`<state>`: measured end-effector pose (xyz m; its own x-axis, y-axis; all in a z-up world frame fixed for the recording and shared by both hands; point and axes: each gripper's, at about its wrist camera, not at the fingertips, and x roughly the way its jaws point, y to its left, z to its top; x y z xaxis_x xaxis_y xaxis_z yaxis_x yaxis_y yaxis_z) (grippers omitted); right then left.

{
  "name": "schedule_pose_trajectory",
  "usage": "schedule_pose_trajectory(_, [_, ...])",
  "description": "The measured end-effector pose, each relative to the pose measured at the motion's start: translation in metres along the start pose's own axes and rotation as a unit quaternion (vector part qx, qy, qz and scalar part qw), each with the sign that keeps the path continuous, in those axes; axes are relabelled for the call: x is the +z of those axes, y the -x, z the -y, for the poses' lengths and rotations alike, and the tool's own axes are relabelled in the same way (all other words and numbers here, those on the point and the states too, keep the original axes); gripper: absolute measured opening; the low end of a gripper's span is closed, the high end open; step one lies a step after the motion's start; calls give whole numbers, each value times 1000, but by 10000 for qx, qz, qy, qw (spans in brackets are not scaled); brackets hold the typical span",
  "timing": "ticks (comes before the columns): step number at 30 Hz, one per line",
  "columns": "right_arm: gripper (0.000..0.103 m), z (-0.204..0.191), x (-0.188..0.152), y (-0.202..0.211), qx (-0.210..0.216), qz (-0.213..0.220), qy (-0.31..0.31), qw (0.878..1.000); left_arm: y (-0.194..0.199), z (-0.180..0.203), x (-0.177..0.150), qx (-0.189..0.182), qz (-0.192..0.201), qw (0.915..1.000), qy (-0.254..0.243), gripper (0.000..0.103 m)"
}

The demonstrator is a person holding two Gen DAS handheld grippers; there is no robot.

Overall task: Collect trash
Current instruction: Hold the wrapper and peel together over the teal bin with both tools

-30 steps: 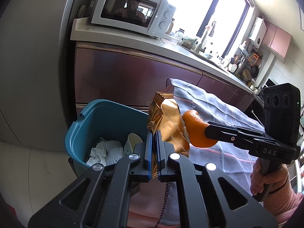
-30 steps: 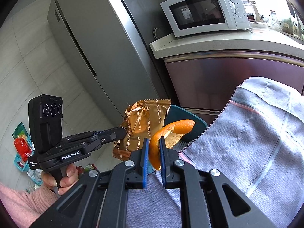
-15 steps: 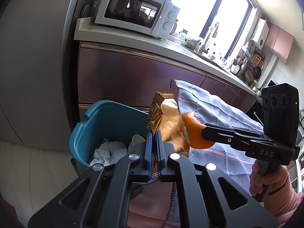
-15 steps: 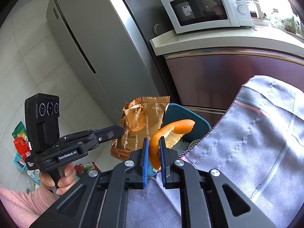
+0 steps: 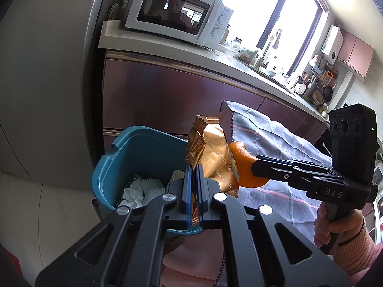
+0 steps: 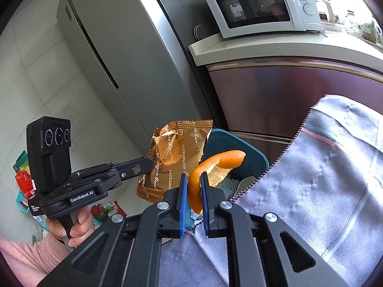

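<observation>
My left gripper is shut on a crinkled gold snack wrapper, held upright over the near rim of a teal trash bin. White crumpled paper lies in the bin. My right gripper is shut on a curl of orange peel; in the left wrist view the peel hangs just right of the wrapper, above the cloth's edge. From the right wrist view the wrapper and the left gripper sit left of the bin.
A grey checked cloth covers the table at right, its edge beside the bin. Behind stand maroon cabinets, a counter with a white microwave, and a steel fridge. Coloured packets lie on the floor at left.
The bin and counter have drifted slightly right in the left wrist view. Both grips are unchanged, and wrapper and peel stay side by side.
</observation>
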<state>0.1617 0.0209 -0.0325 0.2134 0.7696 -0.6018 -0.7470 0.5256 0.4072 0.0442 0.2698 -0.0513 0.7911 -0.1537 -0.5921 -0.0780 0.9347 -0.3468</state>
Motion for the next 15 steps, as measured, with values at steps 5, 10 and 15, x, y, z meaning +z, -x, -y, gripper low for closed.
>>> schedule_pose_trajectory(5, [10, 0, 1, -3, -7, -35, -12, 10000, 0, -2, -1, 34, -5, 10000, 31, 4])
schedule_pose_trajectory(10, [10, 0, 2, -7, -22, -67, -23, 10000, -2, -3, 0, 71, -9, 10000, 50, 4])
schedule_pose_trajectory(15, [10, 2, 3, -12, -38, -120, -38, 9999, -5, -5, 0, 102, -19, 9999, 58, 4])
